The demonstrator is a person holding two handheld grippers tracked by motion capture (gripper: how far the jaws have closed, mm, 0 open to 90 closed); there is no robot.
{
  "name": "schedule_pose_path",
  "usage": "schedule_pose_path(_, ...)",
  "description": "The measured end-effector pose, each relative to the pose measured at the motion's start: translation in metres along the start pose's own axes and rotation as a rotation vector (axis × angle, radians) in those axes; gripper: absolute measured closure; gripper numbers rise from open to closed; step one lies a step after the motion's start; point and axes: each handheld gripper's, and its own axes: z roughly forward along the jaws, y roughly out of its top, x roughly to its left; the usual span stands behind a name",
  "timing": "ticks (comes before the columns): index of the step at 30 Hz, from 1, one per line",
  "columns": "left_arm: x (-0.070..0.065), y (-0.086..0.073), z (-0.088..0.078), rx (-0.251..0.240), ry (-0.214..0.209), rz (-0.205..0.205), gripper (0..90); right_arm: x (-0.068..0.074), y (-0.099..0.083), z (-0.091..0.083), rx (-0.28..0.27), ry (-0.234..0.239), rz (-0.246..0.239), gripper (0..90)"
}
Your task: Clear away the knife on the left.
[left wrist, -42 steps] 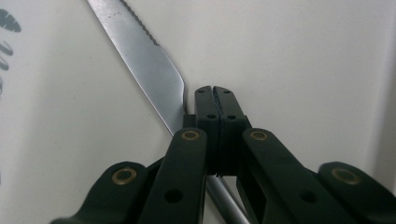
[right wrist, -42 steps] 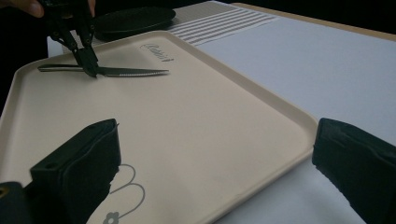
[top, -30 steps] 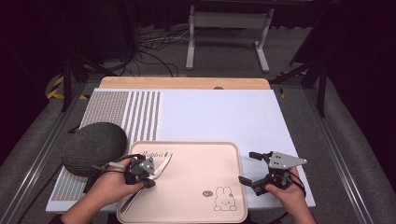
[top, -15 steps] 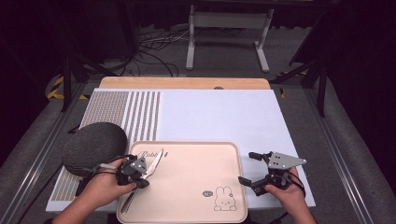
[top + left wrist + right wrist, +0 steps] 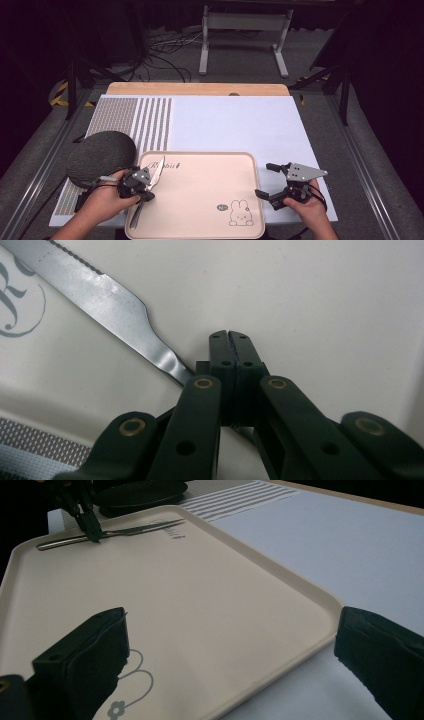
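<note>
I am watching the left gripper (image 5: 145,186), which is clamping its two black jaws tight on the handle of the slim steel table knife with a serrated blade (image 5: 156,172). In the left gripper view the jaws are meeting with no gap, and the knife (image 5: 107,305) is passing under them at the neck where handle widens into blade.

The knife is lying inside the beige rectangular plastic tray with a rabbit drawing (image 5: 210,200), close to the tray's left edge. Its long axis is running roughly along that edge, blade tip pointing toward the tray's far left corner by the printed lettering, handle end pointing toward the near left corner. The dark grey round dish (image 5: 101,156) is sitting just outside that same edge, on the white mat (image 5: 240,125).

The right gripper (image 5: 275,181) is standing wide open and empty, straddling the tray's right edge, well apart from the knife. So I am judging any lift or shift belongs to the left hand, moving along or off the left edge.
</note>
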Motion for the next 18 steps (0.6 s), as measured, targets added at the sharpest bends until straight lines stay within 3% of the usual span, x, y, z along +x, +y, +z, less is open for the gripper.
schedule_pose_path(18,0.0033,-0.01,-0.0047,0.0,0.012,-0.038,90.0,0.0003,-0.0002,0.0007,0.005,0.003,-0.001,2.2)
